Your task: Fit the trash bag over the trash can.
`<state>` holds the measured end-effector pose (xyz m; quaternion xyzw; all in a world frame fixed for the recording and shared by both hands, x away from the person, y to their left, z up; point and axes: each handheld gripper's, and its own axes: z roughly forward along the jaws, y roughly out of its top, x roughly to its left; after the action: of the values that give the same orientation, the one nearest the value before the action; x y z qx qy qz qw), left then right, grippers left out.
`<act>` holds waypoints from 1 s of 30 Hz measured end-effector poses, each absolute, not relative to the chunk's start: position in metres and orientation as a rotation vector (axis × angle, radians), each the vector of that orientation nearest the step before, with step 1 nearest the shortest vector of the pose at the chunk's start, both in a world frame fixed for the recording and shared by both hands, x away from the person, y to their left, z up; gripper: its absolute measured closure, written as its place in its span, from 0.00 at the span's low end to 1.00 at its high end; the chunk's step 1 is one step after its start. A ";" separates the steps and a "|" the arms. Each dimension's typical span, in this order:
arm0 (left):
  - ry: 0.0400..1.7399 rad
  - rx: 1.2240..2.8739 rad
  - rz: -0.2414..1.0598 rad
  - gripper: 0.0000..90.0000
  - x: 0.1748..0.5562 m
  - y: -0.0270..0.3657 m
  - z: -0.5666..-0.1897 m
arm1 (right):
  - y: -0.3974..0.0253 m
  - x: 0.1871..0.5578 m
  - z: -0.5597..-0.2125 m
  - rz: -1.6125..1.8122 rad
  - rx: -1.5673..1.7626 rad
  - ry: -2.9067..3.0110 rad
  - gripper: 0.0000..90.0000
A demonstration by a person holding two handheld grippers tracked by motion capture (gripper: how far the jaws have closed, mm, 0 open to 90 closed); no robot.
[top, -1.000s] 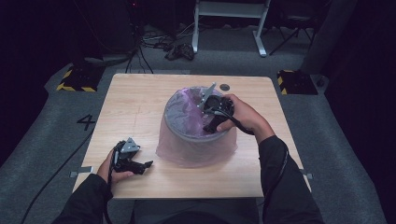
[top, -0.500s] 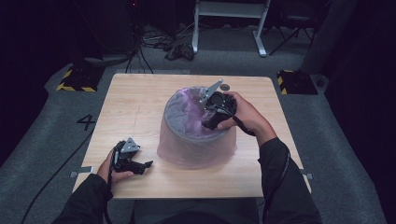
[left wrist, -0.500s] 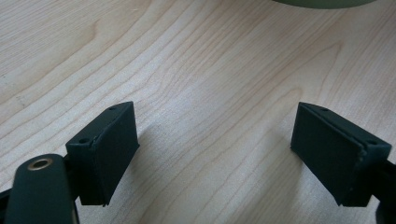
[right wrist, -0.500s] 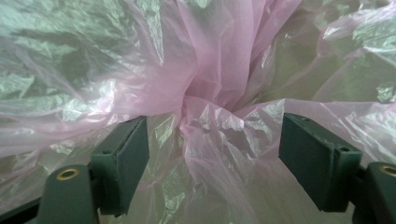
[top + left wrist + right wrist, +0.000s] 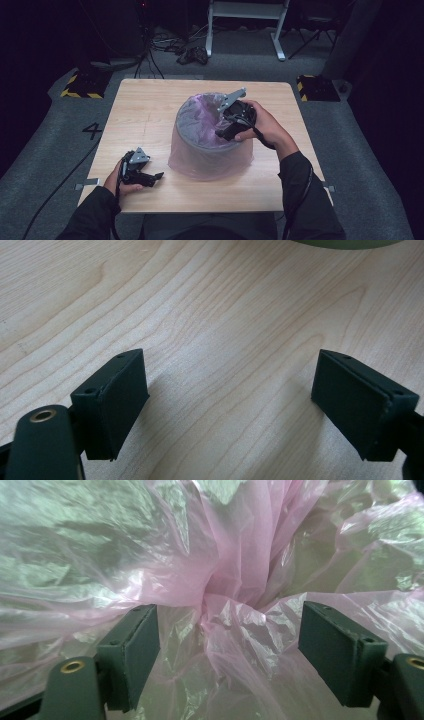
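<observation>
A grey round bin (image 5: 200, 142) lined with a thin pink plastic bag (image 5: 200, 117) stands in the middle of the wooden table (image 5: 150, 105). My right gripper (image 5: 223, 131) reaches down inside the bin's right side. In the right gripper view it (image 5: 227, 645) is open, with crumpled pink bag film (image 5: 235, 575) bunched between and beyond its jaws. My left gripper (image 5: 155, 176) rests on the table at the front left, apart from the bin. In the left gripper view it (image 5: 230, 405) stands open over bare wood.
The bag's skirt (image 5: 220, 165) spills over the bin's outside down to the table. The table's front edge (image 5: 200, 209) lies close to my left hand. Dark floor with cables and a metal stand (image 5: 245, 20) lies behind the table.
My right gripper has dipped lower and a little left into the bin's bag. The left gripper has stayed put.
</observation>
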<state>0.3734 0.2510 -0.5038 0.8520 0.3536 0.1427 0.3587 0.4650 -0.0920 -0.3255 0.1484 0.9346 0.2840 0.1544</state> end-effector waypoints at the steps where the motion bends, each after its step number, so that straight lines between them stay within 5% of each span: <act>1: 0.912 2.198 0.368 0.16 0.373 0.251 -0.504 | -0.093 0.464 -0.325 0.828 0.429 2.671 0.27; 30: 0.911 2.198 0.368 0.16 0.373 0.251 -0.504 | -0.111 0.457 -0.318 1.073 0.509 2.392 0.25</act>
<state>0.3734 0.2510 -0.5038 0.8521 0.3534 0.1427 0.3587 0.4567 -0.1112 -0.3179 0.1852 0.8711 0.3905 0.2333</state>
